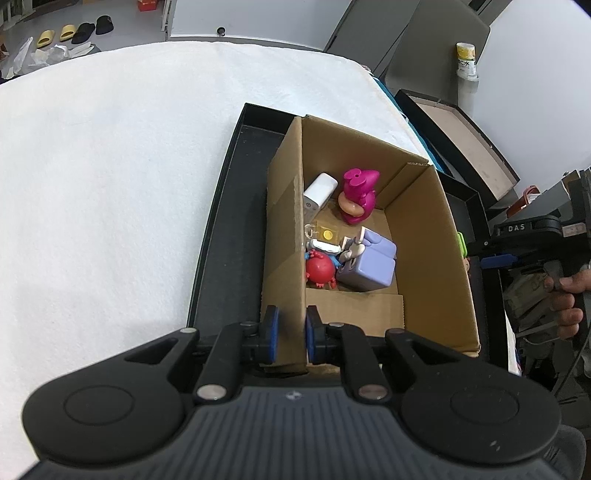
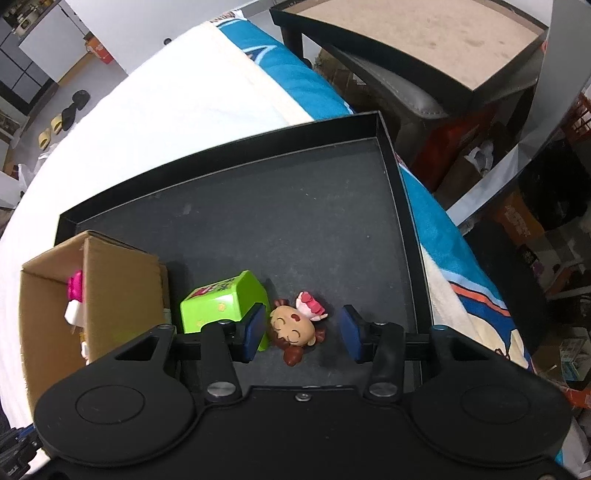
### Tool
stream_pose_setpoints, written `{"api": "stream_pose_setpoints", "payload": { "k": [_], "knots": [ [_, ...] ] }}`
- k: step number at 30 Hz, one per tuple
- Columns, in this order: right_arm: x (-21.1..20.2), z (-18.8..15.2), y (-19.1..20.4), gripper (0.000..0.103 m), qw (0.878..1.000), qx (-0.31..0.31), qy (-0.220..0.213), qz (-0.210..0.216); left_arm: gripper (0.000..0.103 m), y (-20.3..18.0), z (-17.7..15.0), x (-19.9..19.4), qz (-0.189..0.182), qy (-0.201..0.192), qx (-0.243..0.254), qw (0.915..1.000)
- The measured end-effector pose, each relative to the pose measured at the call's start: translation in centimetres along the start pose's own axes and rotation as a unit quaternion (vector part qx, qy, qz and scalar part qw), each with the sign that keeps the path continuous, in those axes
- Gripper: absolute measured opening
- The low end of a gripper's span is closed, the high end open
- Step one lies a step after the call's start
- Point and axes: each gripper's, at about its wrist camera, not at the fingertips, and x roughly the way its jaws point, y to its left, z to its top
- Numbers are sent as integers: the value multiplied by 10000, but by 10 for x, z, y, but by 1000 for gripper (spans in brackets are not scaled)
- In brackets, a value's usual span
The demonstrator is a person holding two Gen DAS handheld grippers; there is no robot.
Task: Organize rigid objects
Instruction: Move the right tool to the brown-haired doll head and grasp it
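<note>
You work over a white-covered table (image 1: pixel 110 166); slippers (image 1: pixel 57 35) lie on the grey floor (image 2: pixel 74 79), a black side table (image 2: pixel 424 40) nearby.

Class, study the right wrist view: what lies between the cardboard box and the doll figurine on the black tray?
A green block lies between the cardboard box and the doll figurine on the black tray, seen in the right wrist view.

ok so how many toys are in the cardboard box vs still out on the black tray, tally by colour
In the cardboard box:
pink figure: 1
white block: 1
purple cube: 1
red round toy: 1
small clear packet with yellow dot: 1
On the black tray:
green cube: 1
brown-haired doll: 1
Total: 7, though more small pieces may hide among the toys in the box.
</note>
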Motion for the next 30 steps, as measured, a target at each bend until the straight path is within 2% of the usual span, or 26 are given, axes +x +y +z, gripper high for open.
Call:
{"api": "stream_pose_setpoints", "payload": {
  "k": [7,10,13,21,30],
  "knots": [
    [16,1,-10,42,9993,309,145,163,14,-1,0,1,14,8,9,10000],
    [17,-1,-7,41,9996,166,136,192,14,-1,0,2,22,11,15,10000],
    [16,-1,-5,31,9996,42,230,148,14,-1,0,2,20,14,7,10000],
    [19,-7,-7,32,9990,-66,430,26,14,0,0,2,24,8,26,10000],
    [15,-21,12,38,9934,-951,564,-310,14,0,0,1,11,7,24,10000]
  ]
}}
